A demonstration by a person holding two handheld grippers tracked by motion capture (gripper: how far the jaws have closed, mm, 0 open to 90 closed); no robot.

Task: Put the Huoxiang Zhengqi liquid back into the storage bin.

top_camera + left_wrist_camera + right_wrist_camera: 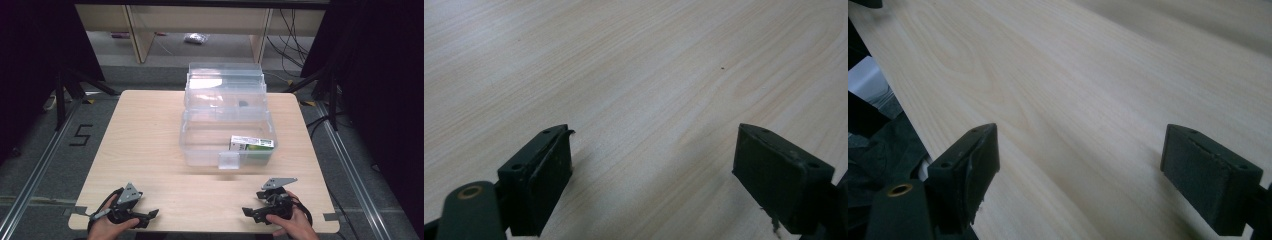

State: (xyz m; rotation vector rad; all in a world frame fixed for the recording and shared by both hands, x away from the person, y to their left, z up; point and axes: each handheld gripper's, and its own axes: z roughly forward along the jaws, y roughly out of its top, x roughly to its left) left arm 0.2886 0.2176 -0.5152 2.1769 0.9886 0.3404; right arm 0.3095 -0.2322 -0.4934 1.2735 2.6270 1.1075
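We see a pale wooden surface (150, 150) carrying a clear plastic box (227, 137), lid open, toward its far middle, with both grippers resting near its front edge.

Overhead view; tool views skimming table (150, 150)
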